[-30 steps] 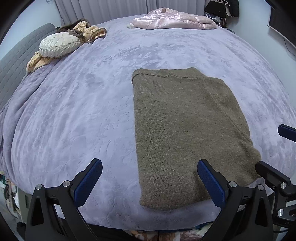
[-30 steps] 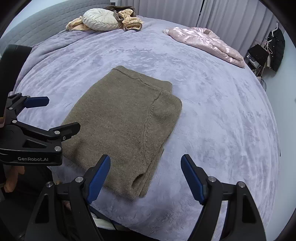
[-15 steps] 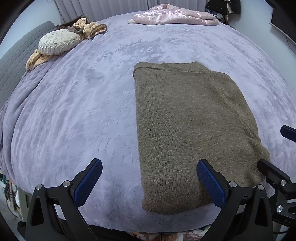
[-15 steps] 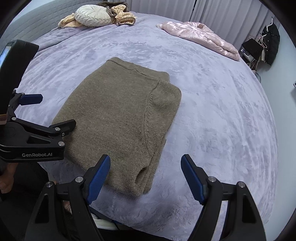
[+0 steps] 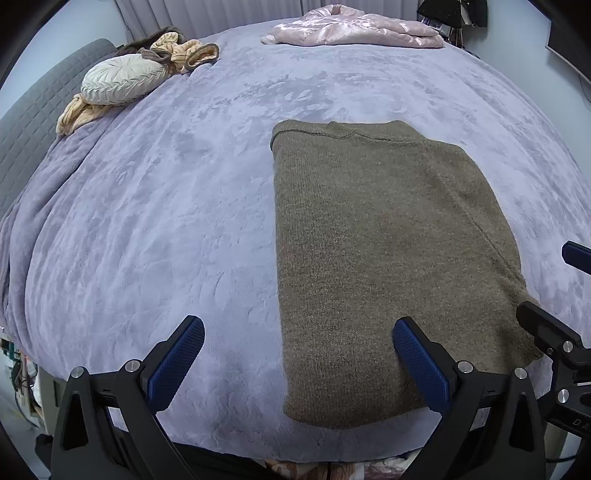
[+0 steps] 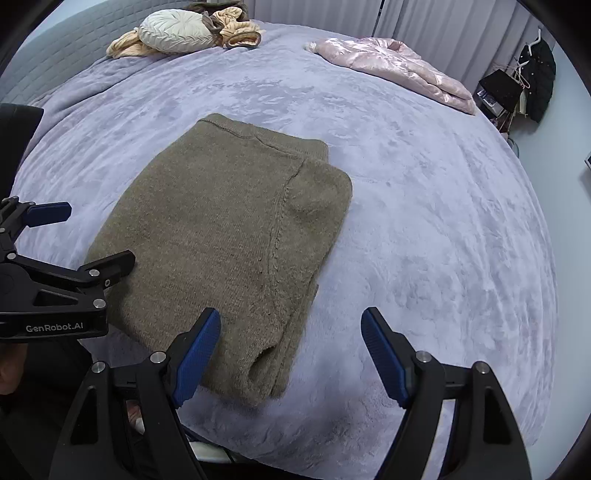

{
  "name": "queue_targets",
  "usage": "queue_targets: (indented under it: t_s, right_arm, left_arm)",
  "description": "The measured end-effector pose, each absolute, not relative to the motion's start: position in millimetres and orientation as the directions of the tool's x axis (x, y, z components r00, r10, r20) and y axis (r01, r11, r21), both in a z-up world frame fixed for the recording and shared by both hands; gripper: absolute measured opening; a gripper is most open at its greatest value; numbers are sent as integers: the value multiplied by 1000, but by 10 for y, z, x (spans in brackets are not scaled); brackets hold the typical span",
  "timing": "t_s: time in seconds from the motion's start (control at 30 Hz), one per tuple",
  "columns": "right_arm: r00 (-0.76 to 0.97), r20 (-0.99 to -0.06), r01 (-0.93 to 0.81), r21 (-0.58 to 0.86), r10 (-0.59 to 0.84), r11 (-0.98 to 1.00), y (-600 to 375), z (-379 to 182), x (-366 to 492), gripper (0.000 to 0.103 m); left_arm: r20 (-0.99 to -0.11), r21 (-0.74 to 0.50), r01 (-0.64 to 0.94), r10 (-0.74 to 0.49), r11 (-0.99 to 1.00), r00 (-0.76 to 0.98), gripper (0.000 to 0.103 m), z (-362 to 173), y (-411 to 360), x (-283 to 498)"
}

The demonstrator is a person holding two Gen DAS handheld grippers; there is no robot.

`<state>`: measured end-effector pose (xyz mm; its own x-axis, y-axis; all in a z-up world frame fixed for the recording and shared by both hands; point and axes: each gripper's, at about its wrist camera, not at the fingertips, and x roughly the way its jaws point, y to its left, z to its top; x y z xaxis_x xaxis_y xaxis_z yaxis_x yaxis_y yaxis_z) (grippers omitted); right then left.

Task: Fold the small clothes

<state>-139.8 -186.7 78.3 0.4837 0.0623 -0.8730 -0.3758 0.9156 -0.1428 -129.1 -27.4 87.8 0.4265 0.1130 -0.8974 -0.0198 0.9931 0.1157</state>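
A brown knitted sweater (image 5: pixel 384 258) (image 6: pixel 229 240) lies folded into a long rectangle on the lilac bedspread (image 5: pixel 166 221) (image 6: pixel 424 221), its near end at the bed's front edge. My left gripper (image 5: pixel 295 354) hangs open above that near end, left of the sweater's middle, nothing between its blue pads. My right gripper (image 6: pixel 291 350) is open too, above the sweater's near right corner, empty. Each gripper shows at the side of the other's view: the right one (image 5: pixel 554 332), the left one (image 6: pixel 48 266).
A pink shiny jacket (image 5: pixel 351 27) (image 6: pixel 399 70) lies at the far side of the bed. A round cream cushion (image 5: pixel 122 79) (image 6: pixel 173 33) and tan clothes (image 5: pixel 184 55) sit at the far left by the grey headboard (image 5: pixel 33 122). Dark clothes hang at the far right (image 6: pixel 535 85).
Both views have shifted slightly forward over the bed, so the sweater's near end sits closer under the fingers. The sweater itself has not moved and both grippers stay open.
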Motion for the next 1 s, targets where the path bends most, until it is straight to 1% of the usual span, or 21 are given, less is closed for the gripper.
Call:
queue_targets:
  t_s: [0.27,1.0]
  right_arm:
    - [486,-872,-376,-144,62,916,-1862,789,-1388,81]
    - [498,-863,-389,-132,88,912,-1854,818,-1412,81]
  left_arm:
    - [-908,92,-8,87,996,409,103,861,-271,-1282]
    - [-902,123,-1,112,992,418,103,896,-337,-1314]
